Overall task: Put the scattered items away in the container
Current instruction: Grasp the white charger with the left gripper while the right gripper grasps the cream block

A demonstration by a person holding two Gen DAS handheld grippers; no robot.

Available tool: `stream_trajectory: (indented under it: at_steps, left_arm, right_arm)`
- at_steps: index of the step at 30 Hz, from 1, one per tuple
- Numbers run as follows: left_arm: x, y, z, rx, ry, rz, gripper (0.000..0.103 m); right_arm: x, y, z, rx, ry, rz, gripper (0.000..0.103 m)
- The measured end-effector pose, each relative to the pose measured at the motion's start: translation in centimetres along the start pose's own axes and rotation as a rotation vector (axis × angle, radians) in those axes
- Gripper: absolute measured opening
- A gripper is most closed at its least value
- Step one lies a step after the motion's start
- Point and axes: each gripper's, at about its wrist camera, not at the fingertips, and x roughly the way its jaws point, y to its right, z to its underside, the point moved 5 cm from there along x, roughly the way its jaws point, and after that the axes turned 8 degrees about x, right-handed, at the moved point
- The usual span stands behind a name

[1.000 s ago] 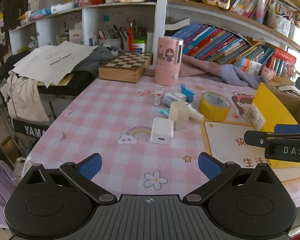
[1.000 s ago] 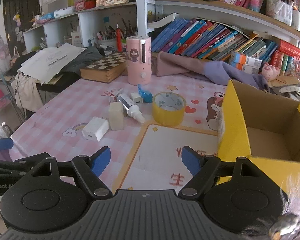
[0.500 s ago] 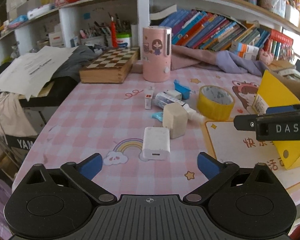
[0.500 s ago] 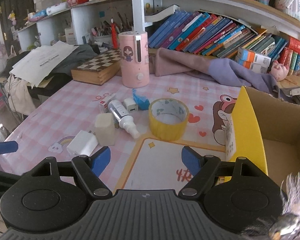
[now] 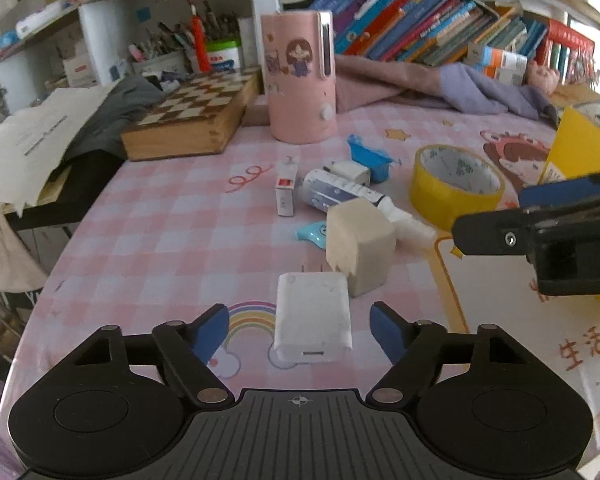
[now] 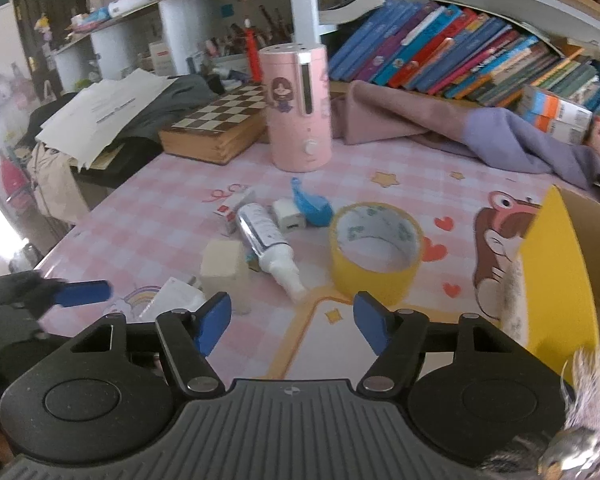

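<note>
Both hand-held grippers closing, the left hand-held gripper (image 5: pixel 300 330) apparently around the white charger (image 5: pixel 312 324).

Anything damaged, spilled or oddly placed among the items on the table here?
Nothing spilled. The beige block has a ragged, chipped-looking front edge, and the spray bottle lies on its side against it. The white charger lies flat with its prongs out.

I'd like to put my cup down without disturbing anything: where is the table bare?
Bare pink cloth lies left of the small red-and-white box, in front of the chessboard box. The white mat below the yellow tape roll is free too. Between box and tape it is crowded.
</note>
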Motion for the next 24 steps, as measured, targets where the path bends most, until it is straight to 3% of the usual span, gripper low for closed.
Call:
stream_trajectory:
  at_steps: [4,8,12,24]
  left_arm:
    - [1.4,0.1,-0.1,-0.001,-0.023,0.009,0.066]
    - [2.2,0.1,0.1,-0.015,-0.036,0.046,0.043]
    - [2.0,-0.1,0.1,0.003,-0.042,0.055,0.042]
    - [-1.6,-4.7,1.6,-0.173,-0.083,-0.043,0.042]
  right_arm:
    - [1.1,-0.5,-0.6,-0.015,-0.017,-0.021,0.067]
    - [2.6,-1.2,-1.1,-0.032,-0.042,-0.046,0.067]
    - [4.0,-2.2,-1.5,-0.053,-0.066,-0.074,0.067]
    - [8.0,-4.4,-0.9,-0.102,-0.164,-0.122,0.057]
